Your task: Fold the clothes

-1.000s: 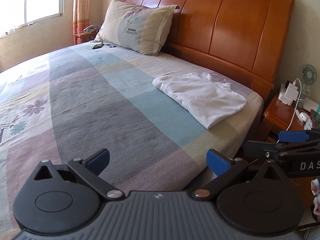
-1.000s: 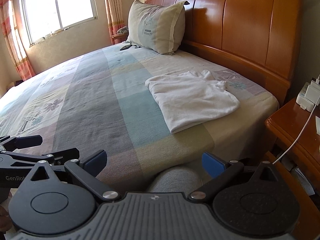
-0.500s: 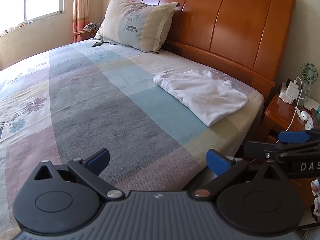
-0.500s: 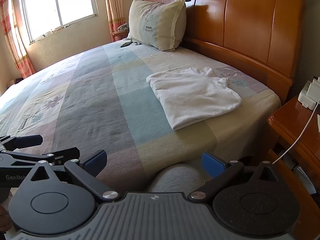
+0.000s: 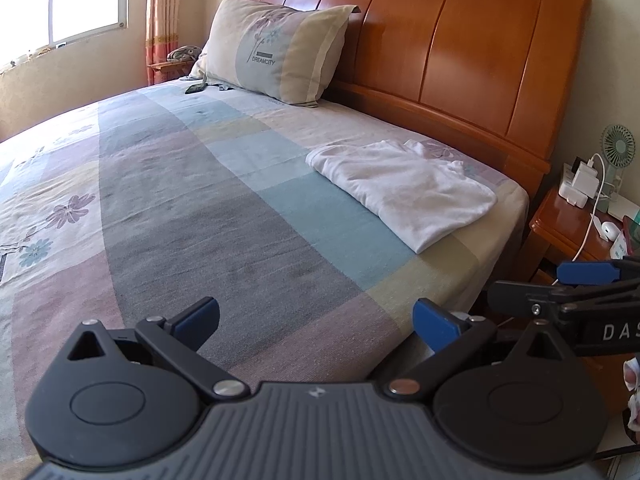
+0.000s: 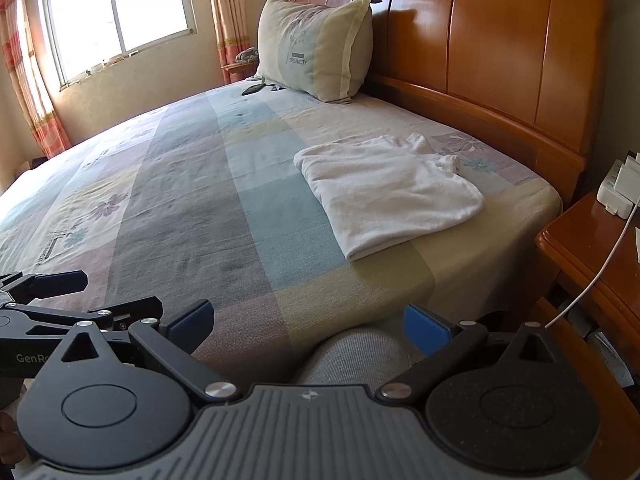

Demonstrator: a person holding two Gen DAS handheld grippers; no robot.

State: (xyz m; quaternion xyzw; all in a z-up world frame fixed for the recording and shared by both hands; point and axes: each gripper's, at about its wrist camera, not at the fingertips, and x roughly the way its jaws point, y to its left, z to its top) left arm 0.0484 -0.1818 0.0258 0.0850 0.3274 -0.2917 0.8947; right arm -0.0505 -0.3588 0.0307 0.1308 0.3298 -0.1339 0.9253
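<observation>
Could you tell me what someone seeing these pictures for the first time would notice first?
Probably the white folded garment, lying flat near the corner of the patchwork bed sheet by the tall wooden headboard. Next, a pillow propped upright against that headboard, further along. In the foreground, the left tongs and right tongs both stand open, holding nothing, short of the garment.

a white garment point(image 5: 404, 192) lies folded flat (a neat rectangle) near the bed's point(image 5: 200, 208) headboard-side corner.

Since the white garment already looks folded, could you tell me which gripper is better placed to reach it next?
Probably the right gripper: the folded white garment lies nearer and more centred ahead of its open jaws. The left gripper, also open, sees it off to its right.
</observation>
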